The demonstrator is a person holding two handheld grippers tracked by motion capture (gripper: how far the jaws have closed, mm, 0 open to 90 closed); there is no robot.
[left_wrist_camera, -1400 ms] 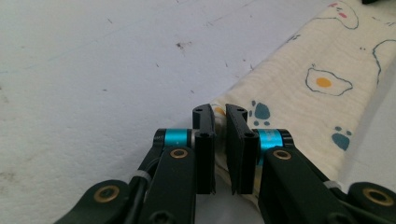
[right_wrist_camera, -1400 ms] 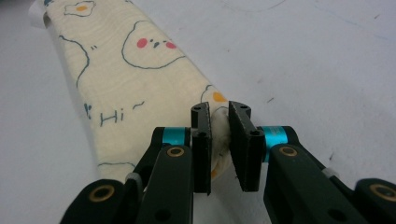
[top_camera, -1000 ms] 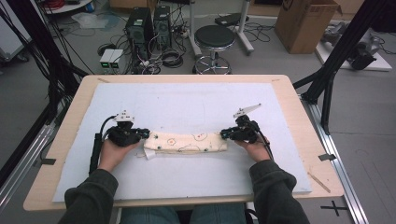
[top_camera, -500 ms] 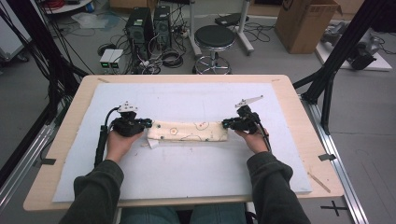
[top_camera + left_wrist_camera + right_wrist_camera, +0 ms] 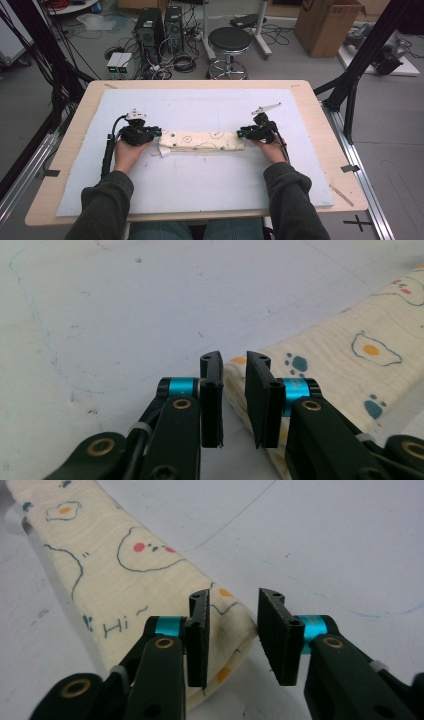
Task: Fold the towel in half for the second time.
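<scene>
High view showed my folded cream printed cloth (image 5: 202,141) lying flat mid-bench between both hand-held grippers, left (image 5: 159,132) and right (image 5: 240,133), jaws just parting off its ends; I judged backing straight out wouldn't disturb the fold.

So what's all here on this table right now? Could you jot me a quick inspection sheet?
Surface: wooden table covered by a pale mat with faint pen marks.
Job's things: folded cream cloth printed with eggs and faces, lying flat as a long strip across the mat.
Clutter: nothing seen on the mat.
Grippers: left gripper and right gripper sit at the cloth's two ends; their jaws have just been opening and stand apart, cloth edge between them, not pinched.
Cables: a black cable trails from the left gripper.
Surroundings: stool, computer towers, cardboard box, floor cables.
</scene>
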